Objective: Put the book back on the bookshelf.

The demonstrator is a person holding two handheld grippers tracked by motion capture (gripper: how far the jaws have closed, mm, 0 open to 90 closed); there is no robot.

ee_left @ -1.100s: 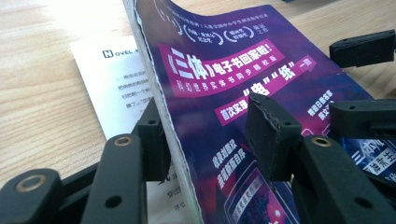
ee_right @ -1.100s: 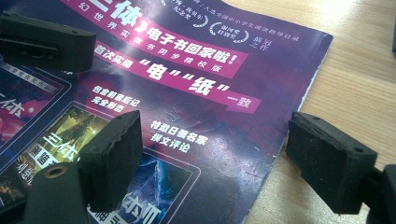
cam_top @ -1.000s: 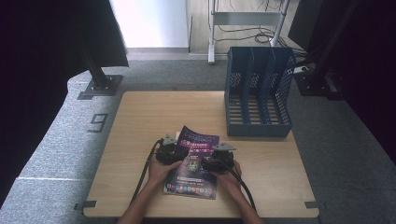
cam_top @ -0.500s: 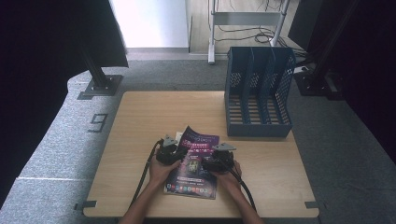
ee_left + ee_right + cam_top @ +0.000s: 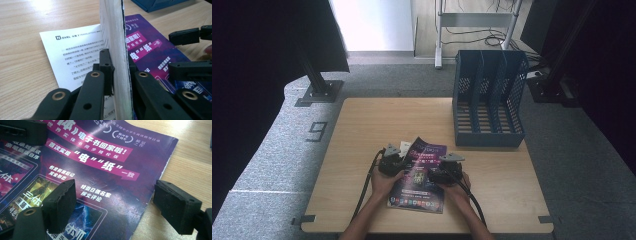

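- Tabletop: pale wood, rectangular, standing on grey carpet; the far left part is bare.
- File rack: blue mesh, three upright compartments, at the far right corner of the tabletop, well apart from the hands.
- Magazine: purple glossy cover with white and pink print, lying near the middle of the near edge, slightly skewed. Its far left corner is raised off the wood. Bottom edge sits close to the near edge of the tabletop.
- Lifted pages: a thick block of leaves stands upright in the left gripper view, white fore-edge toward the camera; a printed white page lies flat on the wood to its left, the purple cover to its right.
- Left gripper: at the magazine's left edge, held in the person's left hand. Jaws narrow, clamped on the upright block of pages from both sides.
- Right gripper: over the magazine's right side, in the right hand. Jaws wide apart, gripping nothing; one pad hangs over the cover, the other over bare wood just beyond the cover's right edge.
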